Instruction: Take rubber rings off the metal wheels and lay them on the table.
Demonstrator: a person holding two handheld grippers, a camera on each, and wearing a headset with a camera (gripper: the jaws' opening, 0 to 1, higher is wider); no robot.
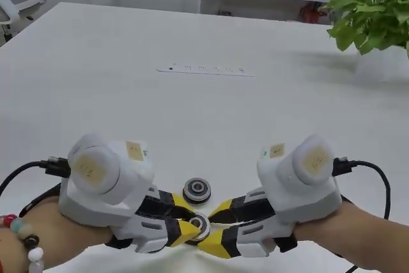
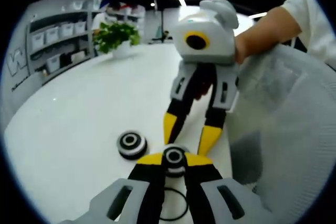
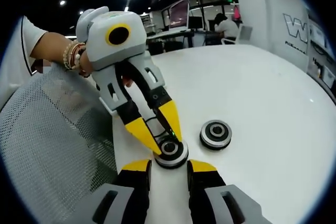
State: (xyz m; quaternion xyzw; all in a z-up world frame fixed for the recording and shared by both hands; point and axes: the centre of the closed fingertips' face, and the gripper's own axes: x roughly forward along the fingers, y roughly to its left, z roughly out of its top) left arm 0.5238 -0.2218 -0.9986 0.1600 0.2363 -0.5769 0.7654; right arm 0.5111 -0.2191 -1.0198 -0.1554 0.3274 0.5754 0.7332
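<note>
Left tongs (image 2: 174,162) closed narrow on a metal wheel (image 3: 171,150), at the middle of the surface's (image 1: 192,113) near edge. Right tongs (image 3: 169,166) spread wide, tips either side of that wheel, gripping nothing. Second wheel (image 1: 197,190) just beyond, inboard. One loose rubber ring (image 2: 173,204) lies flat under the left tongs.

Risk, as I judge it: a hard tug on the ring could pull the wheel out of the pinch and roll it off the near edge. The ring might also spring away, and the tips may clash.
</note>
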